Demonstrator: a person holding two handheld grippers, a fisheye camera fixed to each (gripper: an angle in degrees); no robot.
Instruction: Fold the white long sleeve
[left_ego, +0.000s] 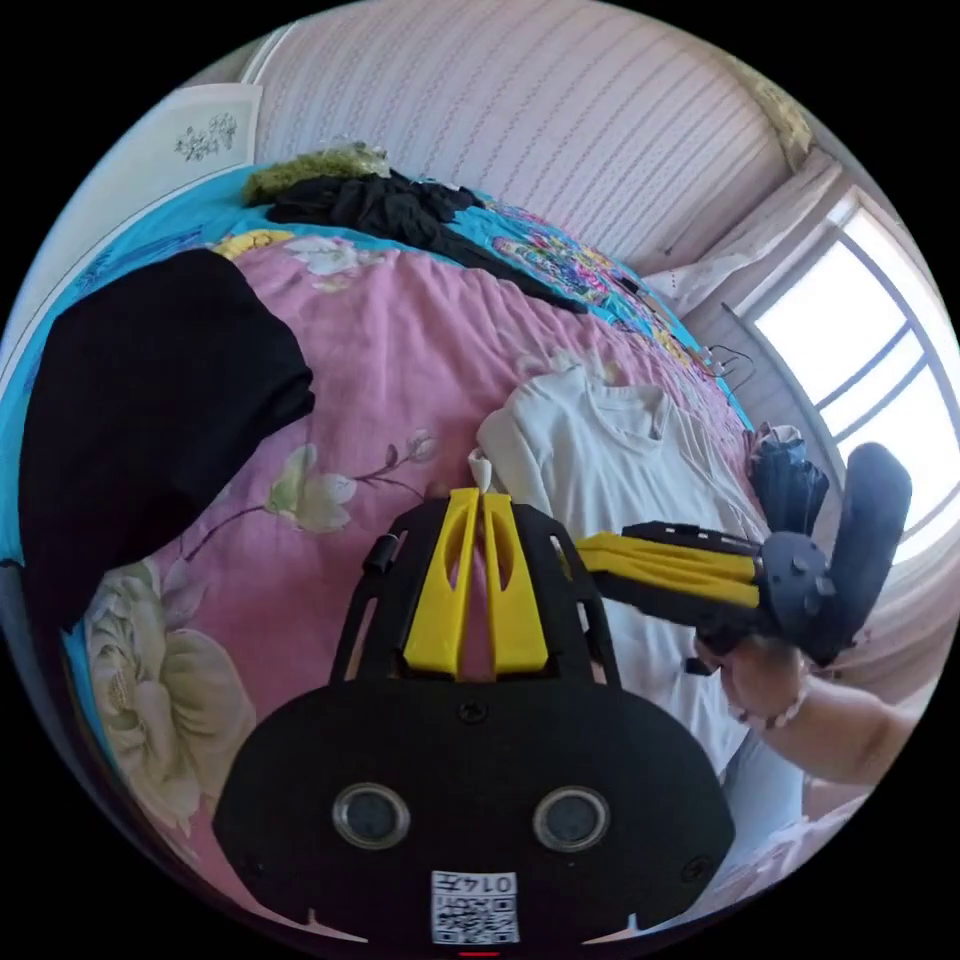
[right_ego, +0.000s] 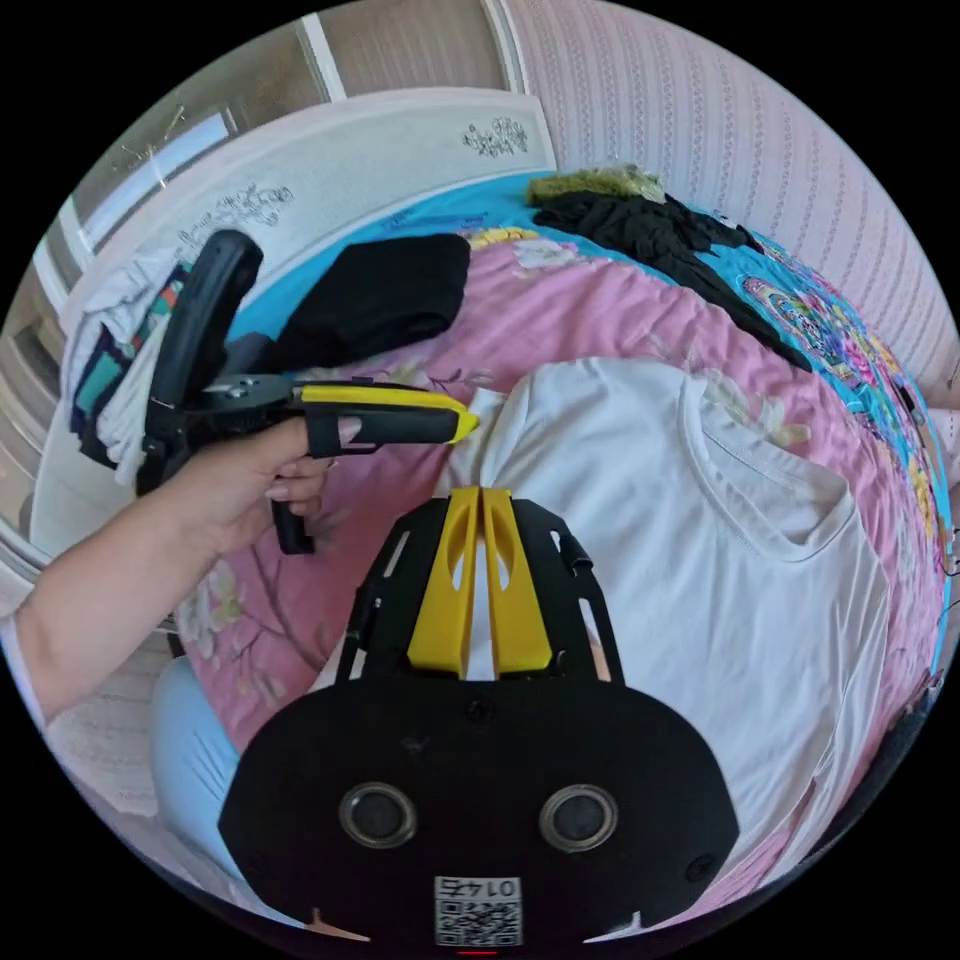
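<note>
One white long sleeve (right_ego: 690, 560) lies flat, both tools (left_ego: 480, 492) (right_ego: 482, 492) clamped on its fabric, two dark garments (right_ego: 385, 290) (right_ego: 650, 225) beyond.

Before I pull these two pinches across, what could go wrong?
The left gripper holds just a small peak of the white long sleeve shirt, so that thin pinch may slip out. The right gripper bites close beside it, so the shirt could bunch rather than fold flat. The folded black garment lies nearby on the pink floral bedspread and might get dragged.
</note>
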